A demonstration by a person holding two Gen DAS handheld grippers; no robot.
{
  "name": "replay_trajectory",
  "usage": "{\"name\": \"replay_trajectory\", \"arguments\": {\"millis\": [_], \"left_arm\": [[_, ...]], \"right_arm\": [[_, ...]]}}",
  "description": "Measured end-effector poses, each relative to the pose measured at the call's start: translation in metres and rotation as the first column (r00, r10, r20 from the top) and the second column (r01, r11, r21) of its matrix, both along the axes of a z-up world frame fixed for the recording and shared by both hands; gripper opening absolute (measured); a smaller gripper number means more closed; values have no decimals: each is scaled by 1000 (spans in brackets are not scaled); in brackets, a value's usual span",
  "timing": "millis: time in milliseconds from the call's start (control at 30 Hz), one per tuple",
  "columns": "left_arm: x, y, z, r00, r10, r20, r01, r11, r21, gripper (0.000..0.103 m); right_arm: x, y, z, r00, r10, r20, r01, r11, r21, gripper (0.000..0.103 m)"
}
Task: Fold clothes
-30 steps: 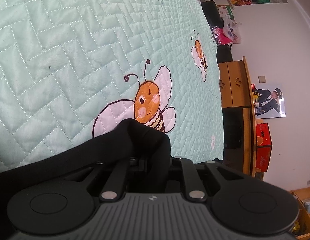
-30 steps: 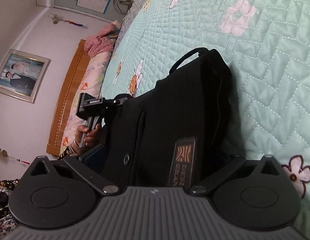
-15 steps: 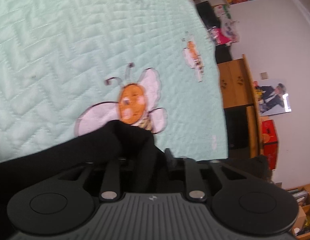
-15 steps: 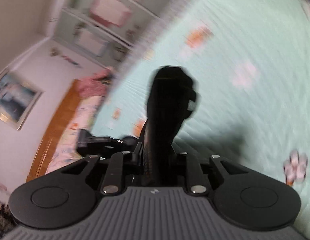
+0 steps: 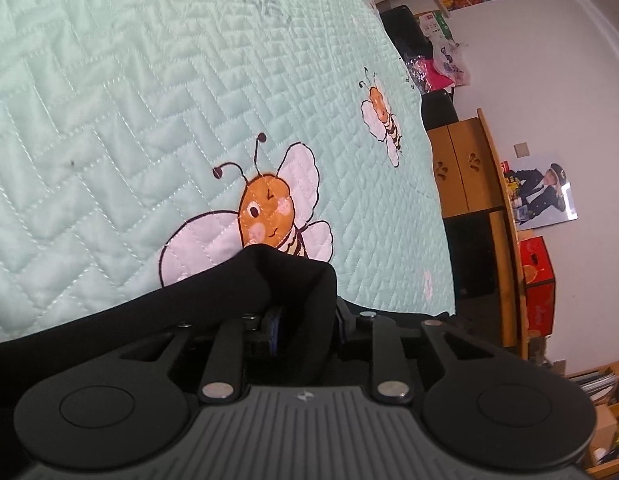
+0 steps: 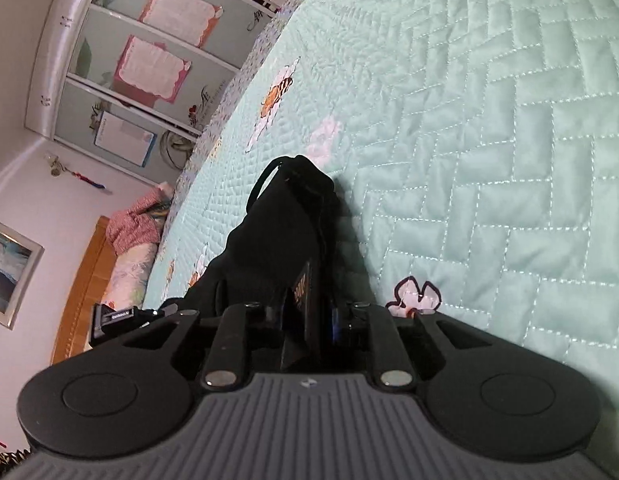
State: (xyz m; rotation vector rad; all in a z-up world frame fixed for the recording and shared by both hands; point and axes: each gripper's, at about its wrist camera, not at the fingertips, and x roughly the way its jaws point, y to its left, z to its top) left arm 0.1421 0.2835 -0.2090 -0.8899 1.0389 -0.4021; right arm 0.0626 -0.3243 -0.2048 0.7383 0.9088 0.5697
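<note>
A black garment (image 5: 237, 280) lies across a mint quilted bedspread (image 5: 149, 100). My left gripper (image 5: 303, 320) is shut on a bunched fold of it, which hides the fingertips. In the right wrist view the same black garment (image 6: 277, 232) rises as a narrow ridge with an orange label (image 6: 300, 286) and a small hanging loop at its far end. My right gripper (image 6: 305, 316) is shut on that ridge near the label. The other gripper (image 6: 117, 314) shows at the lower left of the right wrist view.
The bedspread carries bee (image 5: 269, 212) and flower (image 6: 413, 292) prints. A wooden cabinet (image 5: 461, 168) and a red box (image 5: 537, 272) stand past the bed's edge. A wooden headboard (image 6: 77, 300), a pink cloth pile (image 6: 137, 220) and wardrobe doors (image 6: 141, 60) lie beyond.
The right gripper has closed on the garment and gathered its flat panel into a narrow upright ridge. The left gripper kept its hold and shifted only slightly over the bee print.
</note>
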Motion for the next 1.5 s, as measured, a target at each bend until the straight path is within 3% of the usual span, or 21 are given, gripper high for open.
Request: {"name": "replay_trajectory", "arguments": {"millis": [100,200,500,700,800,900,1300,1500], "left_arm": [[-8,3,8,999,31,17,-31,999,19,33],[-22,12,20,996,75,48,-76,997,32,38],[-99,33,55,978,164,131,-152,984,-95,51],[-138,6,55,993,65,98,-67,998,17,52],[-154,-6,45,997,30,68,-31,999,14,53],[-167,-14,37,999,9,37,-9,1000,14,53],[-182,-18,37,1000,18,15,-19,999,30,55],[-183,-25,38,1000,11,7,-11,999,32,56]], "right_arm": [[-3,-9,-15,999,-39,-30,40,999,16,32],[-25,-13,-5,995,-100,-19,100,995,5,36],[-103,-13,2,963,-269,-19,269,963,7,41],[-109,-4,5,945,-327,12,323,939,117,41],[-109,-3,3,931,-364,-25,364,926,100,42],[-111,-3,0,925,-378,-35,379,919,110,56],[-118,0,-15,908,-416,-56,419,891,175,63],[-124,7,-18,901,-427,-75,431,866,254,63]]}}
